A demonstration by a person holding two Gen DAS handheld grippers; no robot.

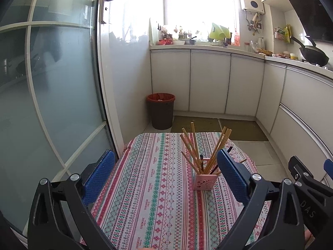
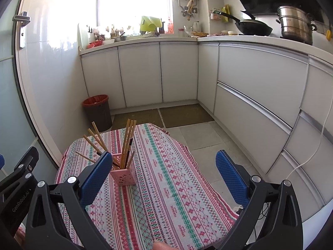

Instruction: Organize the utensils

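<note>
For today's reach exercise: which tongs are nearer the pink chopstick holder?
About equal. The pink chopstick holder sits by the left tongs' right finger and the right tongs' left finger.

One pink holder (image 1: pixel 203 180) stands on one patterned tablecloth (image 1: pixel 158 189), with roughly nine wooden chopsticks (image 1: pixel 218 149) and two dark ones (image 2: pixel 130 146); one bin (image 1: pixel 160 110), two floor mats (image 2: pixel 185 115), two grippers

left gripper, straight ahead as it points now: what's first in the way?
Probably nothing on the table. The open left gripper points over bare tablecloth; the pink holder with chopsticks sits right of centre, near the right finger. Beyond the table edge, the bin. Depth is unclear.
</note>
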